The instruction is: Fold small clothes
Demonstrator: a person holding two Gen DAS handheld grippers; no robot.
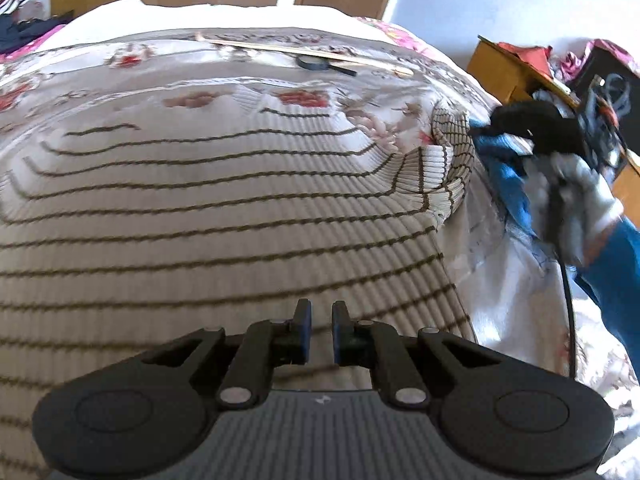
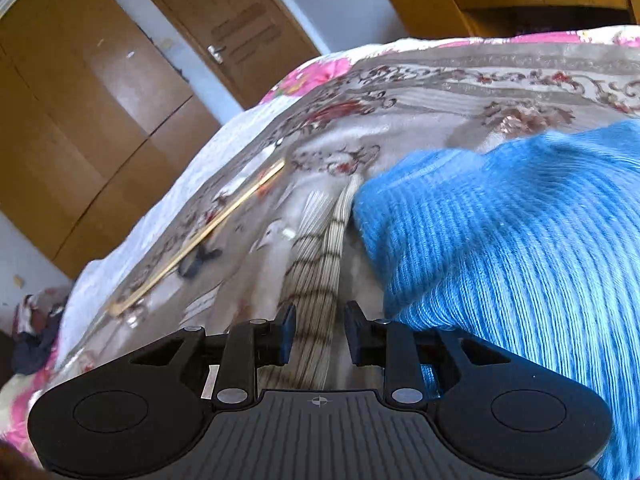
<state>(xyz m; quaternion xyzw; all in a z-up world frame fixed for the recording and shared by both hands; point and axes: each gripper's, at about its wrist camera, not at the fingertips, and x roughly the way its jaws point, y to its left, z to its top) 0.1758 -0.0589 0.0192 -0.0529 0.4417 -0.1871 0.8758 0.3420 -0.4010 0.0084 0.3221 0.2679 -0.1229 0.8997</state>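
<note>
A beige ribbed knit garment with thin dark stripes (image 1: 208, 216) lies spread on the bed, one sleeve folded at its right side (image 1: 444, 168). My left gripper (image 1: 321, 330) hovers just over its near part, jaws a little apart and empty. In the right wrist view the same striped garment (image 2: 320, 264) shows as a narrow strip, with a blue knit garment (image 2: 520, 240) beside it on the right. My right gripper (image 2: 320, 334) is open over the striped strip, holding nothing. It shows blurred in the left wrist view (image 1: 560, 160), held by a gloved hand.
A floral bedspread (image 1: 280, 76) covers the bed. A thin wooden stick (image 1: 312, 54) and a dark tape roll (image 1: 314, 63) lie at the far side. A wooden cabinet (image 1: 512, 72) with clutter stands right; wardrobe doors (image 2: 80, 120) behind.
</note>
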